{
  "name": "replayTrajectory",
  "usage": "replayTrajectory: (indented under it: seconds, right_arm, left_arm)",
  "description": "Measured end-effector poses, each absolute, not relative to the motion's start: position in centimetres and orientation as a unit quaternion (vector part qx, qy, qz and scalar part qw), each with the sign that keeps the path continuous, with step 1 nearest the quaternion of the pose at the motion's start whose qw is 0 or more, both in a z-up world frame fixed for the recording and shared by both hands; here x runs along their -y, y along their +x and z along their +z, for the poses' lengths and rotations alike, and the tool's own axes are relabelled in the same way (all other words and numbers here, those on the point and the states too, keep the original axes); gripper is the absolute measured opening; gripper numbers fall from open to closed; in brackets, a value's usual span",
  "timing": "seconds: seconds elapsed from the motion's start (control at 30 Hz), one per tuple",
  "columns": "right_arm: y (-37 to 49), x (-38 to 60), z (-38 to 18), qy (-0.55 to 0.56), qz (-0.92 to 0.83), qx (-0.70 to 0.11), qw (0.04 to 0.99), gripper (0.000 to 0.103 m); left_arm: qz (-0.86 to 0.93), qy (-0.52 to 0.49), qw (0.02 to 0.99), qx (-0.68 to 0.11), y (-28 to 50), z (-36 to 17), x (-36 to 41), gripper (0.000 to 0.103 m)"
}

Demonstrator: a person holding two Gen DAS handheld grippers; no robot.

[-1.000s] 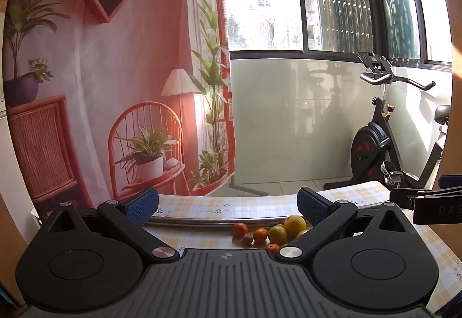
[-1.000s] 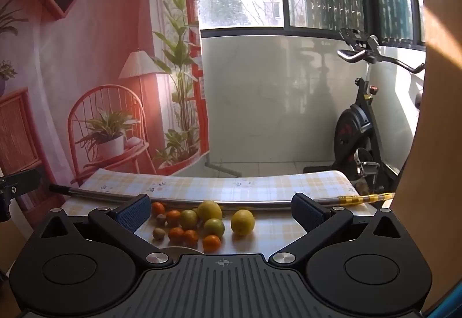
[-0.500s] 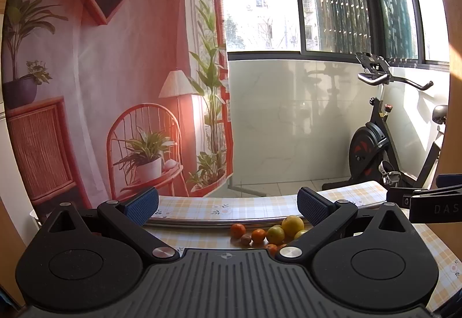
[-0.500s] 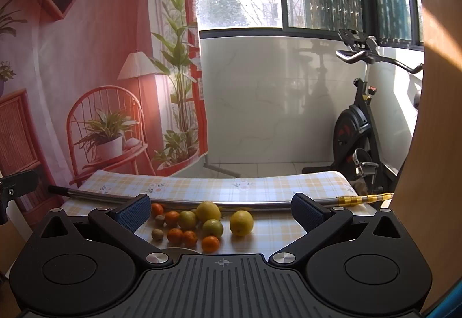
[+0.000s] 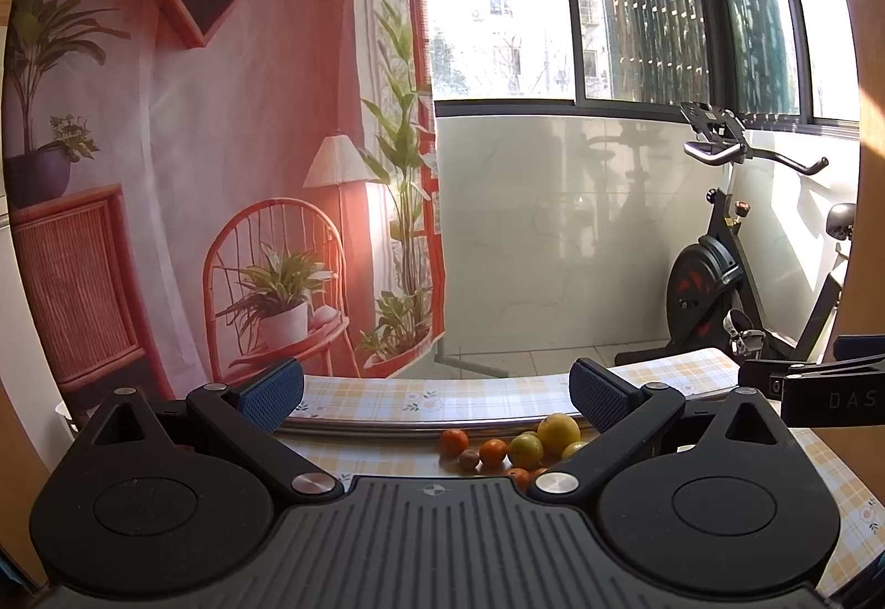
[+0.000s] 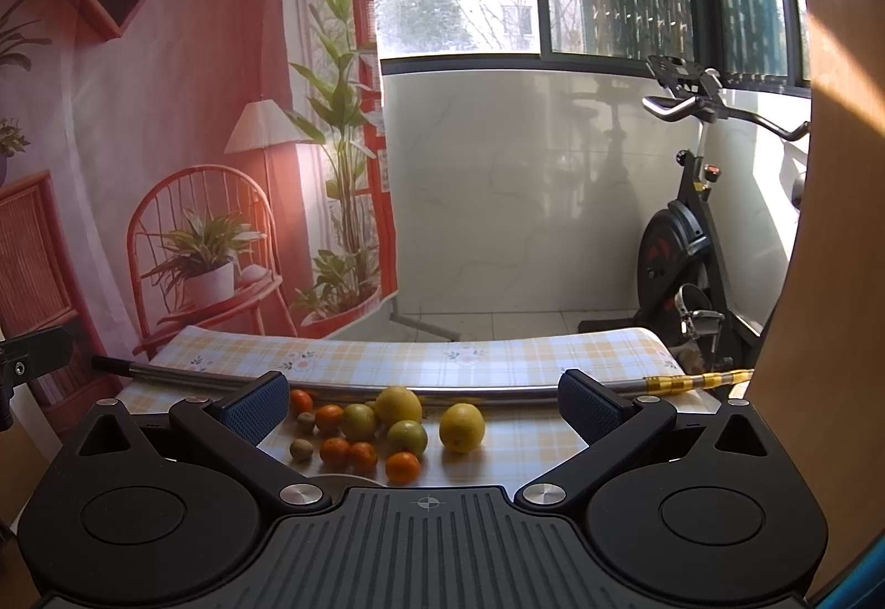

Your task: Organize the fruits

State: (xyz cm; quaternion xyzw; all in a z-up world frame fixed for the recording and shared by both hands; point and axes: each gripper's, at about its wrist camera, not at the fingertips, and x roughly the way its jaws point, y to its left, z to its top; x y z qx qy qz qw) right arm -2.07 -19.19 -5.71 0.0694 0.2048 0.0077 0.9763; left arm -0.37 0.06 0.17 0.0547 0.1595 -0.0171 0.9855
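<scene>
At the far left of the right wrist view, the left gripper's [image 6: 33, 365] black tip pokes in past the table's edge, while in its own view the left gripper [image 5: 437, 393] stands with its blue-padded fingers [image 5: 271, 393] spread wide and nothing between them. Behind it hangs a printed backdrop [image 5: 182, 166] of a red chair, a lamp and potted plants. The table [image 6: 531, 354] wears a yellow checked cloth, and a metal rod [image 6: 487, 393] lies across it from left to right, just behind the fruit. The fruit sits in a loose cluster on the cloth, close in front of the right gripper [image 6: 423, 404] and toward its left finger: a small orange [image 6: 301, 401] against the rod, two brown kiwis [image 6: 301, 449] at the left edge, more small oranges [image 6: 348, 454] along the front, two greenish citrus [image 6: 407, 437] in the middle, and a yellow lemon [image 6: 397, 405] at the back. A second lemon [image 6: 462, 427] stands slightly apart at the cluster's right. The right gripper's jaws are also wide open and hold nothing; a pale plate rim [image 6: 337, 479] peeks out just above its body. At the far right, beyond the table, an exercise bike [image 6: 686, 244] stands by the white wall under the window.
</scene>
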Motion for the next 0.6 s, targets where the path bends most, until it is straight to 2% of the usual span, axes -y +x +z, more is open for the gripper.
replayTrajectory:
  seconds: [0.6]
  right_arm:
    - [-2.17,19.14,-5.52,0.069,0.006,-0.204,0.977,0.103]
  left_arm:
    - [-0.018,0.053,0.986,-0.158,-0.43,0.20,-0.01,0.103]
